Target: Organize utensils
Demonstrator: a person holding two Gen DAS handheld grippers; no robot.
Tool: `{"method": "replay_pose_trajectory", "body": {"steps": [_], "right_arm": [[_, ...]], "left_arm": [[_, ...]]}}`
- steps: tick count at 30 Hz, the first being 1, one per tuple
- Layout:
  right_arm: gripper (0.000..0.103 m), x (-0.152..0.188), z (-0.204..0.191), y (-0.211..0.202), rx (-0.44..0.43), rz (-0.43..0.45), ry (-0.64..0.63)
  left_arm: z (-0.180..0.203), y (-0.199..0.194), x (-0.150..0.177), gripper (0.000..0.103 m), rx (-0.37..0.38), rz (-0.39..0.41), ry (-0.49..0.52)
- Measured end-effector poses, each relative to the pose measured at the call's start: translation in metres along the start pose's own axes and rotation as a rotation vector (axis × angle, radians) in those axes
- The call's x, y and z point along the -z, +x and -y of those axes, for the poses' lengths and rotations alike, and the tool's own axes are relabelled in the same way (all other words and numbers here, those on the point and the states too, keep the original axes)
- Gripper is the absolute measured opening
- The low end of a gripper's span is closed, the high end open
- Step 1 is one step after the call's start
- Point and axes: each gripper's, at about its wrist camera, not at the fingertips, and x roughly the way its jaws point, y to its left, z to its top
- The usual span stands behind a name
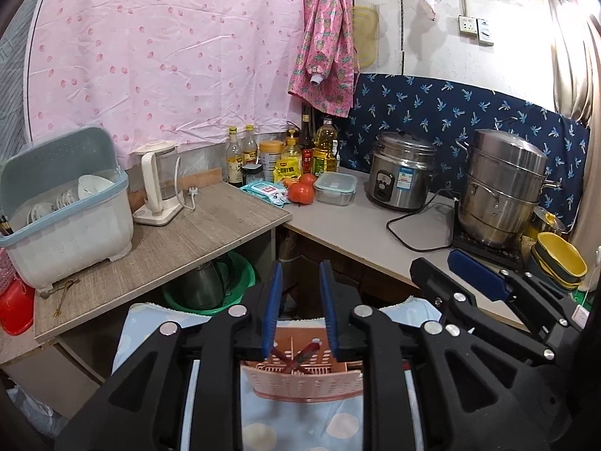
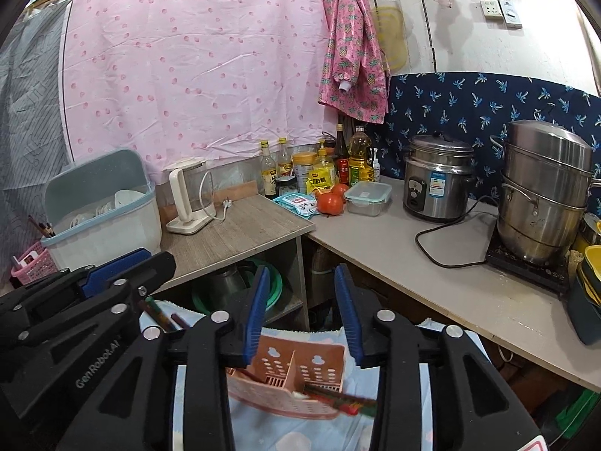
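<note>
A pink perforated utensil caddy with a middle divider stands on a light blue dotted cloth right below both grippers. My left gripper hovers over it, open, nothing between its blue pads; two reddish chopsticks cross inside the caddy beneath it. My right gripper is open above the caddy too. A blurred red and green pair of chopsticks lies across the caddy's near right rim. More chopsticks lie on the cloth by the left gripper. In the left wrist view the right gripper sits to the right.
An L-shaped counter runs behind, with a dish drainer box, kettle, bottles, tomatoes, lidded container, rice cooker and steamer pot. Yellow bowls stand at the right; a green basin sits under the counter.
</note>
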Motion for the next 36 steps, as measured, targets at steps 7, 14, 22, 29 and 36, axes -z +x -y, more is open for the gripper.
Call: {"method": "replay_pose_trajectory", "body": {"steps": [7, 14, 22, 29, 36], "right_arm": [[0.039, 0.014, -0.01, -0.039, -0.013, -0.016, 0.008], [0.04, 0.04, -0.024, -0.085, 0.006, -0.029, -0.009], [0.04, 0.078, -0.035, -0.125, 0.027, -0.077, -0.01], [0.046, 0.115, -0.037, -0.142, 0.022, -0.139, 0.018], [0.049, 0.148, -0.04, -0.158, 0.027, -0.177, 0.022]], "left_arm": [[-0.002, -0.036, 0.013, 0.024, -0.009, -0.003, 0.0], [0.0, -0.081, 0.035, 0.024, -0.02, -0.023, -0.001], [0.005, -0.121, 0.073, 0.024, -0.038, -0.064, 0.014], [-0.002, -0.137, 0.112, 0.039, -0.054, -0.12, -0.018], [-0.011, -0.148, 0.148, 0.047, -0.077, -0.158, -0.04]]}}
